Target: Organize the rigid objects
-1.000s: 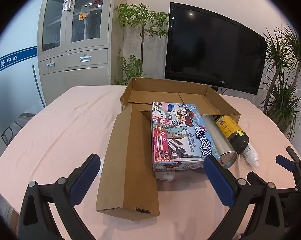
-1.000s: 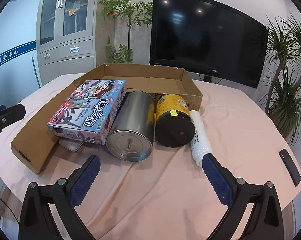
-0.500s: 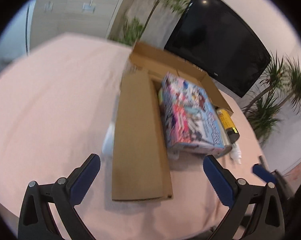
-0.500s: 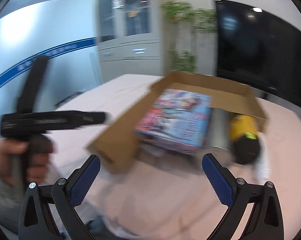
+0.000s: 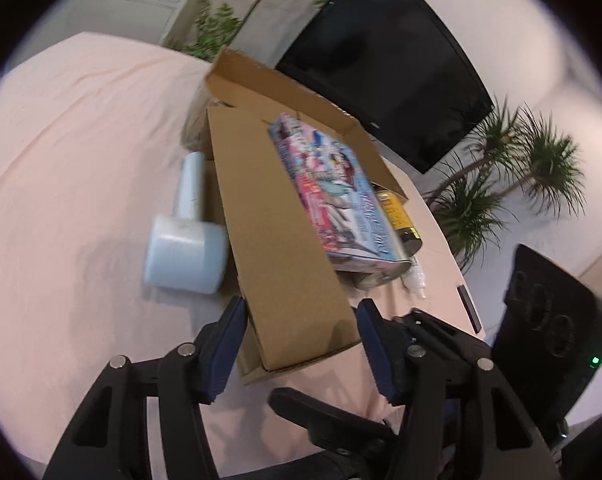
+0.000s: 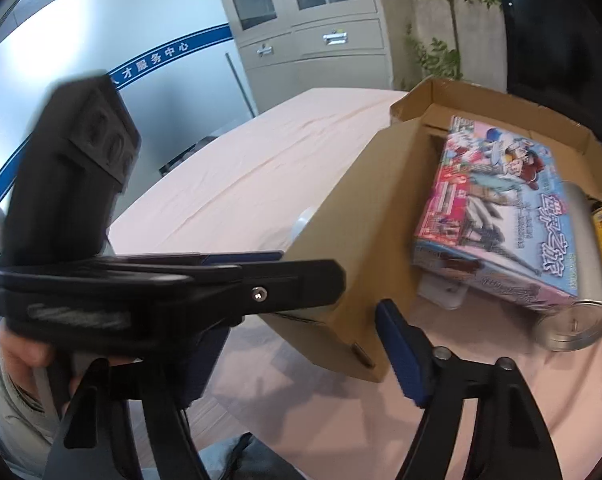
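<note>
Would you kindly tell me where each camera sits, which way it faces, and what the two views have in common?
Left wrist: on the left tongs, looking down along the cardboard flap they straddle; the right tongs' black body shows at right.
Right wrist: on the right tongs, facing the flap's end from the side; the left tongs and the person's hand cross it.
Shared: flap, colourful game box, metal can.
</note>
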The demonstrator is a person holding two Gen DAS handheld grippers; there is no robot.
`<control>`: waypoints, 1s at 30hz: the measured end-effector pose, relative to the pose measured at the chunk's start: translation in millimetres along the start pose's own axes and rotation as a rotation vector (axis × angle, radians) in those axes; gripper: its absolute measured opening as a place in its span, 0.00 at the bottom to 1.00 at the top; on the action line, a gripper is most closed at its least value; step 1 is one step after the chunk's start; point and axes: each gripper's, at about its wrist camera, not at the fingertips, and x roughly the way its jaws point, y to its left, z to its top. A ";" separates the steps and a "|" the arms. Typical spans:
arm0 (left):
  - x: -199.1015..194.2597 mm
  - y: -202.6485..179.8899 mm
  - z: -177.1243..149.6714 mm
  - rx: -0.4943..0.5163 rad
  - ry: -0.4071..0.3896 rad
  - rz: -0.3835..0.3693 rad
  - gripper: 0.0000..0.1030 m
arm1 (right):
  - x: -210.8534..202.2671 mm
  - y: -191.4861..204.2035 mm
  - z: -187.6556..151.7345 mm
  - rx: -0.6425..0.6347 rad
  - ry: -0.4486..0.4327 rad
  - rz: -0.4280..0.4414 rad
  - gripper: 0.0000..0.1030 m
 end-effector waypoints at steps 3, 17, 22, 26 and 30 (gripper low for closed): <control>-5.4 -11.8 1.6 0.041 -0.008 -0.042 0.53 | 0.2 -13.3 -1.5 0.066 -0.001 0.050 0.72; -13.6 33.4 -25.2 -0.065 0.014 -0.115 0.53 | -40.9 -72.5 -33.3 0.185 -0.007 0.065 0.68; 13.6 58.9 -33.5 -0.130 0.064 -0.012 0.53 | -34.7 -51.7 -18.6 0.111 0.016 0.046 0.61; 37.1 62.0 -36.5 -0.146 0.118 -0.051 0.49 | -17.0 -27.7 -21.5 0.064 0.042 -0.004 0.47; 42.5 51.9 -40.1 -0.087 0.116 0.007 0.17 | -25.0 -26.2 -29.0 0.078 0.040 -0.025 0.37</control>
